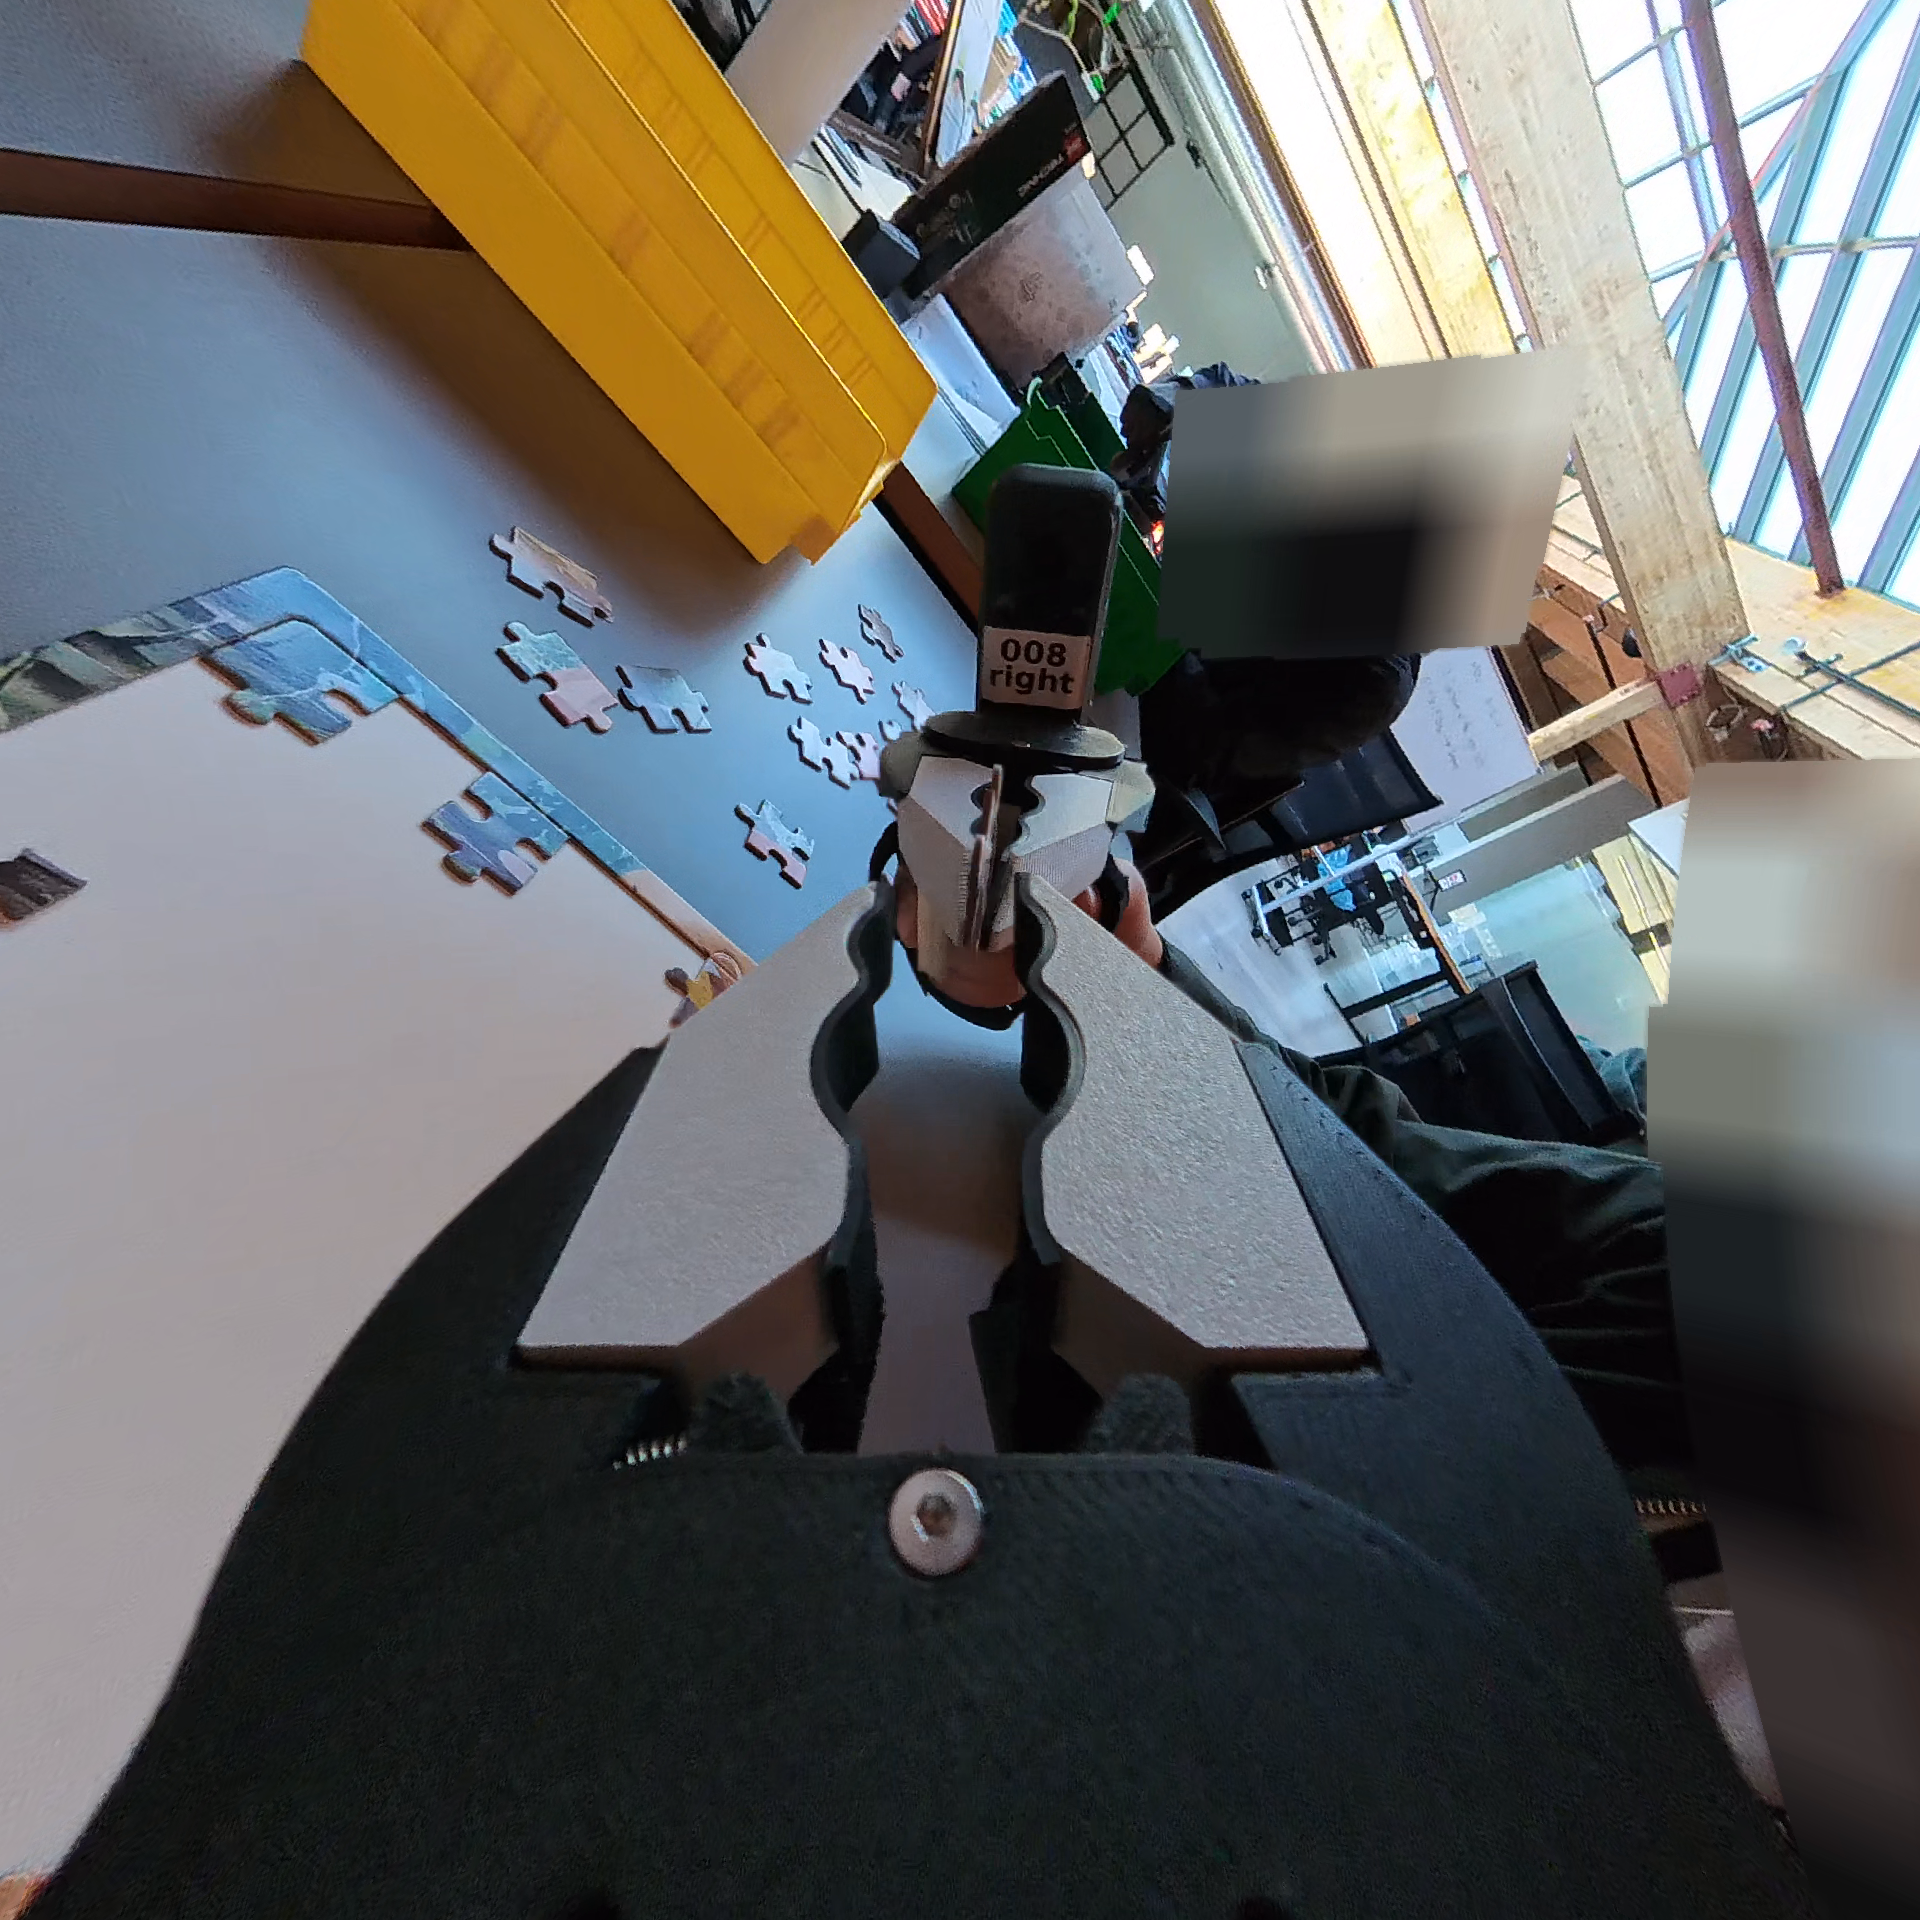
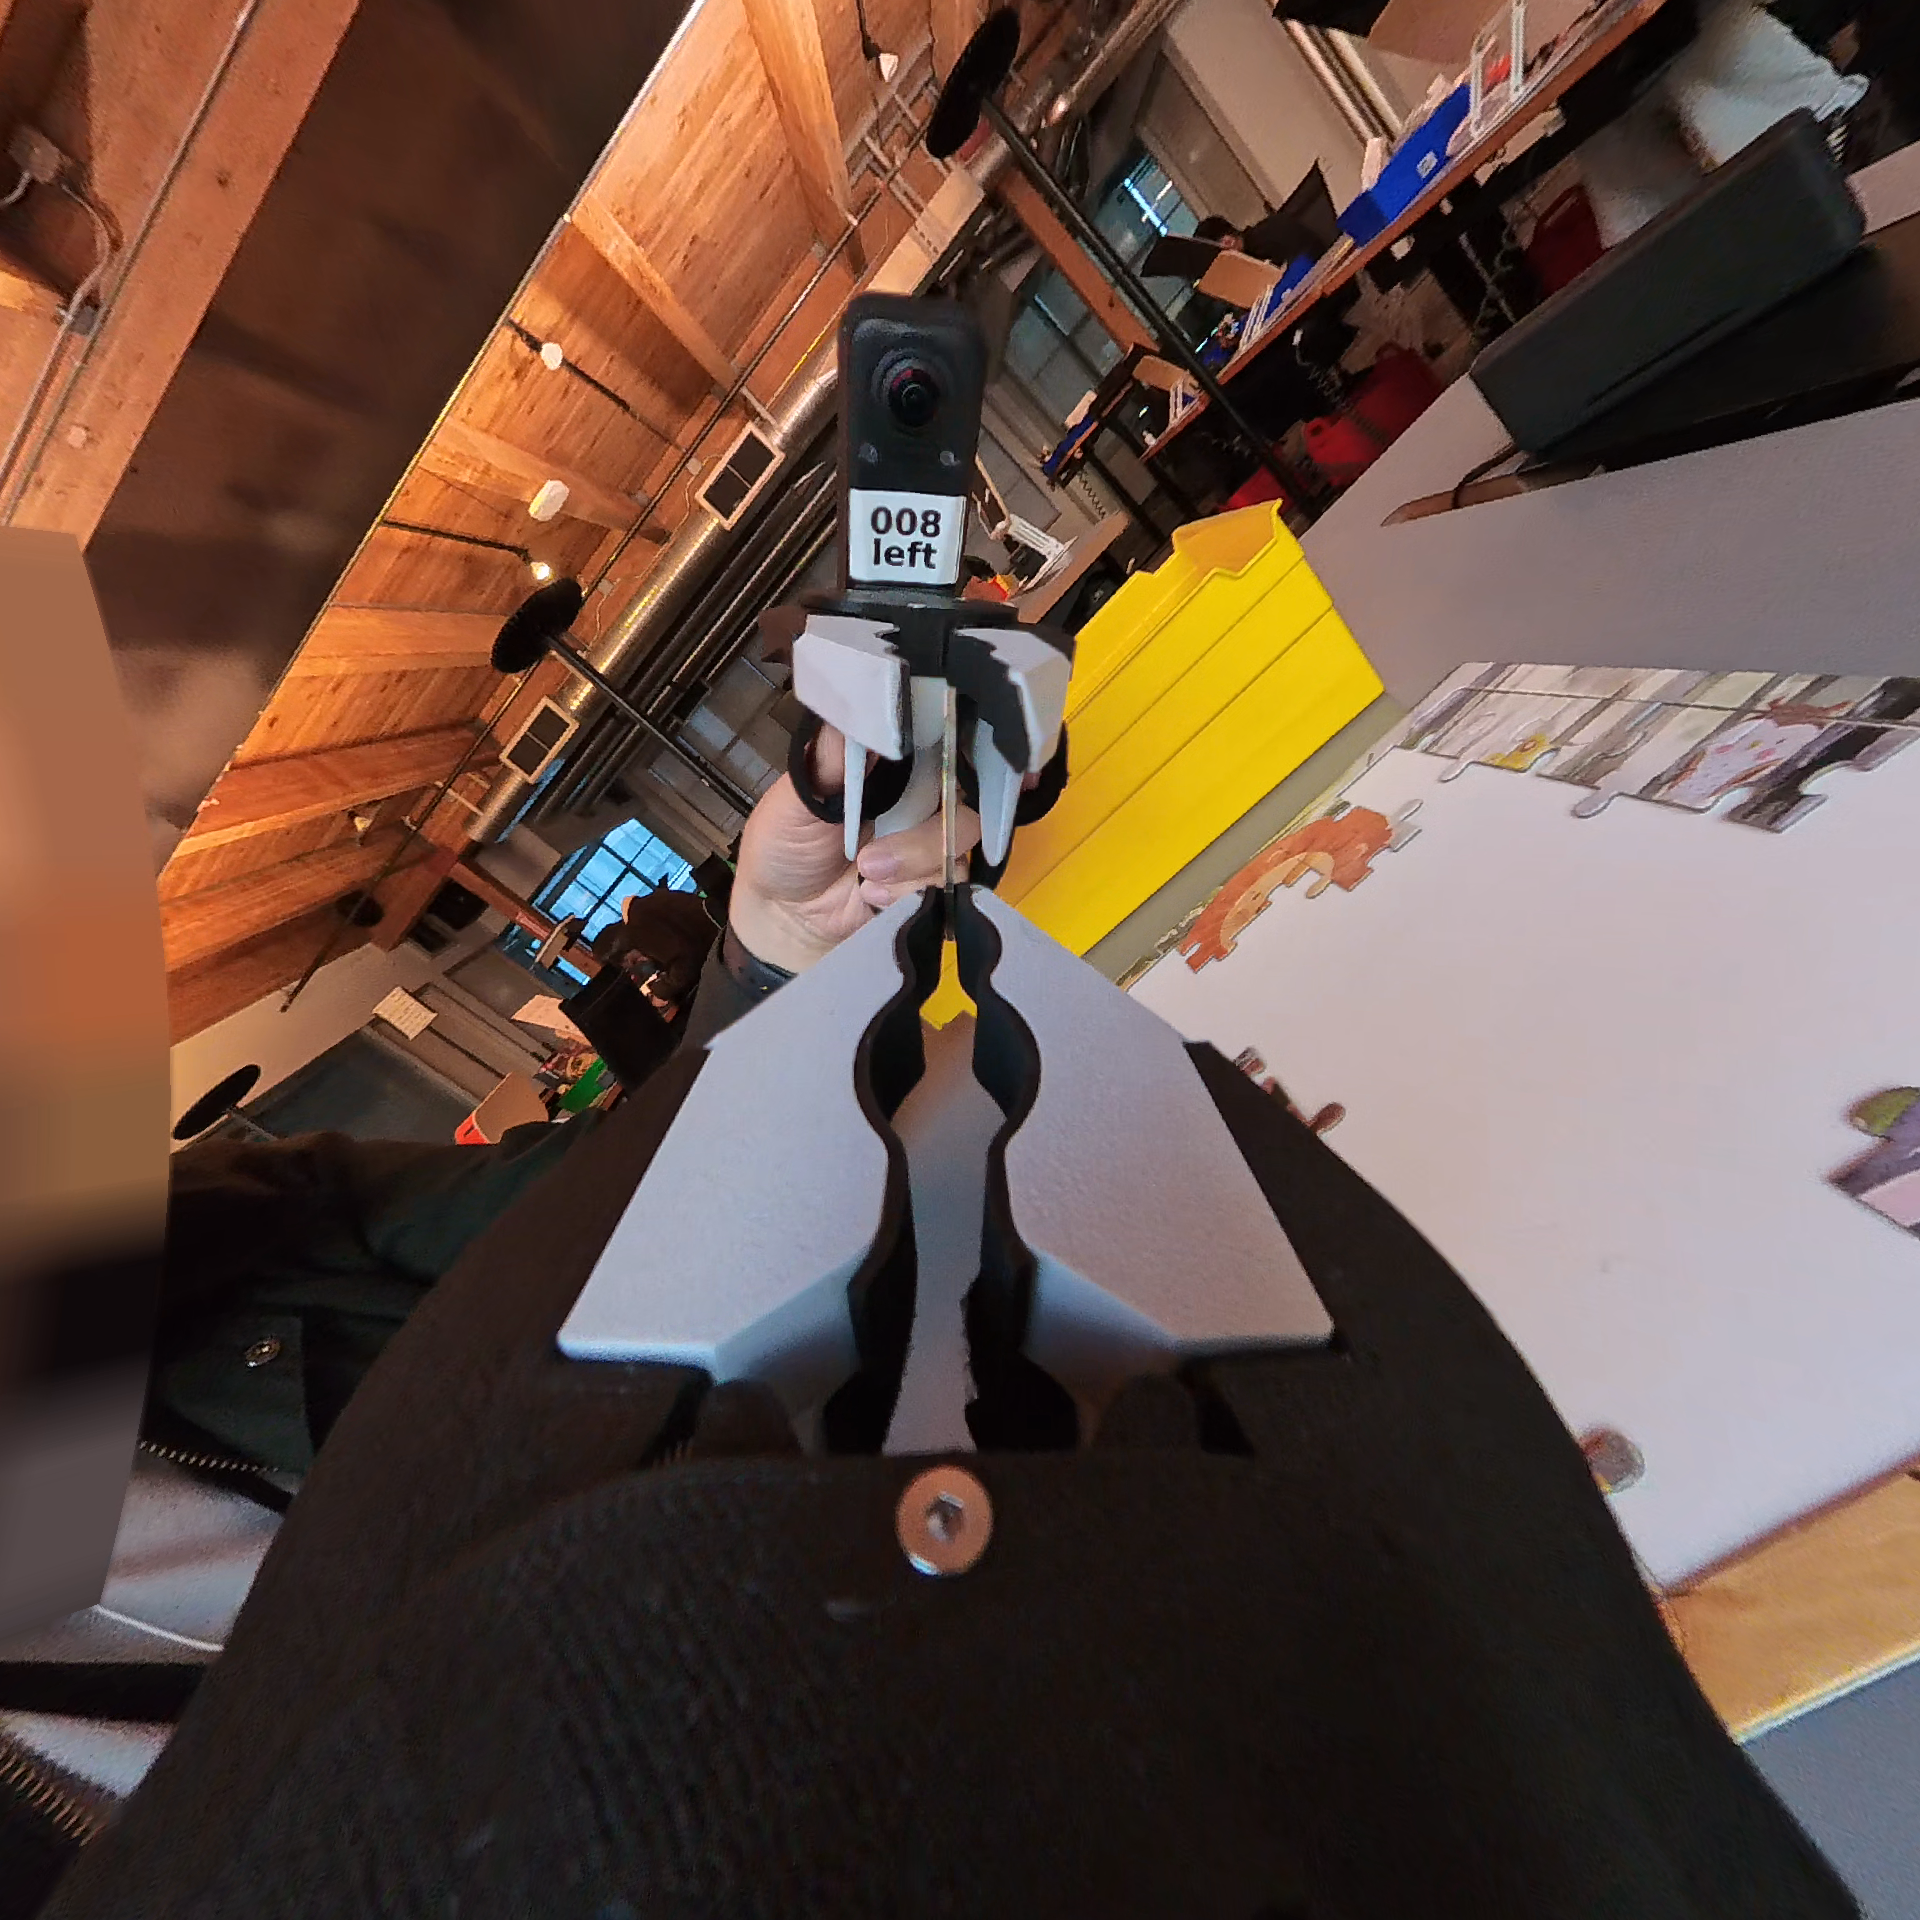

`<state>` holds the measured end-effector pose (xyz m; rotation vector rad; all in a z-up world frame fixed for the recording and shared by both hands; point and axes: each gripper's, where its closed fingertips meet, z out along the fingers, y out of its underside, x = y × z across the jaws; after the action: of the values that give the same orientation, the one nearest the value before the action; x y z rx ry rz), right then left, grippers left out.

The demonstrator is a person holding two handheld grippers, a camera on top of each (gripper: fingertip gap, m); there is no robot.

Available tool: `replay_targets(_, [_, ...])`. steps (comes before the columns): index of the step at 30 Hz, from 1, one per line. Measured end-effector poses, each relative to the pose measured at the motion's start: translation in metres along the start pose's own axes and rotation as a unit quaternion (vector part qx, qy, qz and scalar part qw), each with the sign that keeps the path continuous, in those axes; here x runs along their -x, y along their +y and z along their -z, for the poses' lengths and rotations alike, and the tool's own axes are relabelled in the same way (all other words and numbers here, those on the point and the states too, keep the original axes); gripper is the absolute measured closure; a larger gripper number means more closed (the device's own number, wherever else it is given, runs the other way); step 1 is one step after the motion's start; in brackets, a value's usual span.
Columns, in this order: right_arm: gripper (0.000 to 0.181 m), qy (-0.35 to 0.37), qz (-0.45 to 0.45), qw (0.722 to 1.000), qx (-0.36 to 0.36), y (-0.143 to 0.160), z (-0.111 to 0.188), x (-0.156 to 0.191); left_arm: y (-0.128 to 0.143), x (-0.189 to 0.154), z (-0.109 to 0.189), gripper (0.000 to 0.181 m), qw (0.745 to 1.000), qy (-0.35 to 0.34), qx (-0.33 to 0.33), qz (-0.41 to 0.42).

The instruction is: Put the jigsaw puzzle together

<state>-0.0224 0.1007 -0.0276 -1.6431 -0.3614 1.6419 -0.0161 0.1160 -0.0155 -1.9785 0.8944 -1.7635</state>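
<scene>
My two grippers face each other tip to tip in the air beside the white puzzle board. My right gripper is shut on a thin jigsaw piece, seen edge-on. The left wrist view shows the same right gripper pinching the piece. My left gripper is open, its fingers on either side of the right gripper's tips. From the right wrist view the left gripper is spread around the piece without touching it. Several loose pieces lie on the grey table.
Border pieces are joined along the board's edge, also in the right wrist view, with an orange cluster. A yellow bin stands on the table beyond the loose pieces. A person's hand holds the left gripper. The grippers are tip to tip, or close to it.
</scene>
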Motion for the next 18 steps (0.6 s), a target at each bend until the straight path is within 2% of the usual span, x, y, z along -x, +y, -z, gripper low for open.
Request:
replay_targets(5, [0.181,-0.015,-0.009,1.000,-0.011,-0.001,-0.002,0.002,0.010,-0.002,-0.006,0.171,1.000,0.008,0.027,0.009])
replay_targets(8, [0.181,-0.010,0.006,1.000,-0.007,0.000,-0.004,0.001,0.006,-0.004,-0.006,0.181,1.000,0.018,0.012,0.015])
replay_targets(18, [0.178,0.039,0.139,0.990,-0.004,-0.004,-0.007,0.008,0.004,-0.011,0.001,0.180,0.998,0.039,0.003,0.040])
